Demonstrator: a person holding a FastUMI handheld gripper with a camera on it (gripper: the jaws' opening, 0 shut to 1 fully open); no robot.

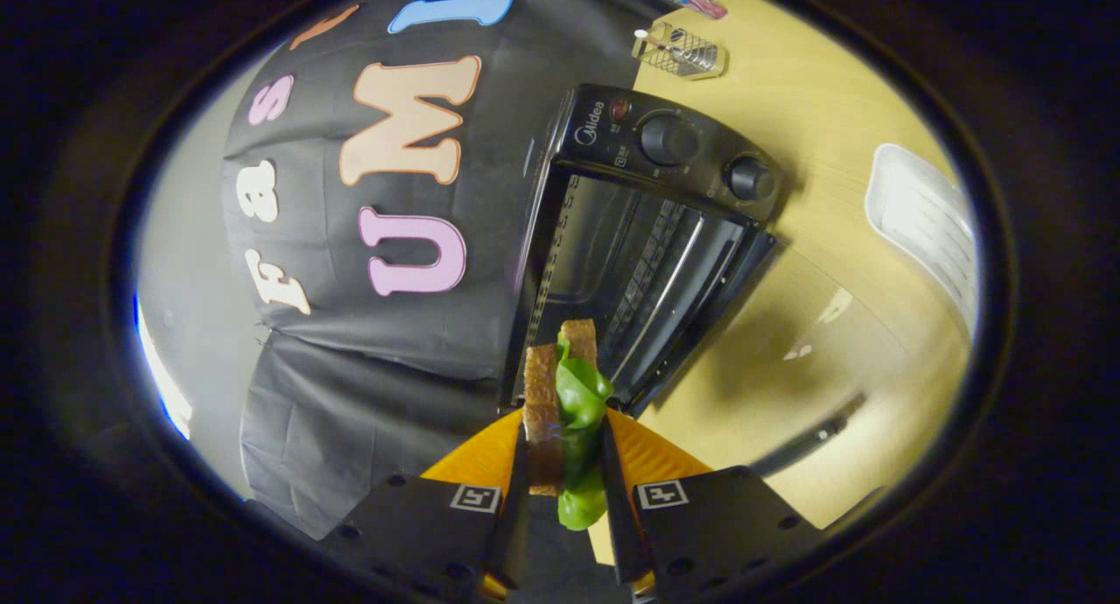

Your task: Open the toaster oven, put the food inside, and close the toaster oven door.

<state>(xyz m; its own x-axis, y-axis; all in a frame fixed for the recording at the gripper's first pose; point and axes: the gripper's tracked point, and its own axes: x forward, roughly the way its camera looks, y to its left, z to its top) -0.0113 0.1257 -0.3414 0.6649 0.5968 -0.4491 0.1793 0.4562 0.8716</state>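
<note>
The gripper [564,464] holds a sandwich [560,411] between its fingers [518,499]: both press on it from either side, one against the brown bread, the other against the green leaf filling. The sandwich stands on edge, its bread slices and leaf sticking out ahead of the fingers, with a fold of leaf hanging back between them.

Just beyond the sandwich is the oven [647,236], black, seen tilted in this view. Its door [700,324] is open, swung down toward the tabletop [831,105], and the dark cavity with its wire rack [652,263] lies straight ahead of the fingers. The front end of the sandwich reaches the mouth of the cavity. The control panel with two knobs [669,138] sits on the far side of the opening.

Well beyond the oven, a small wire basket [682,52] rests on the tabletop. Off to one side of the fingers, apart from the oven, lies a white tray [927,219].
</note>
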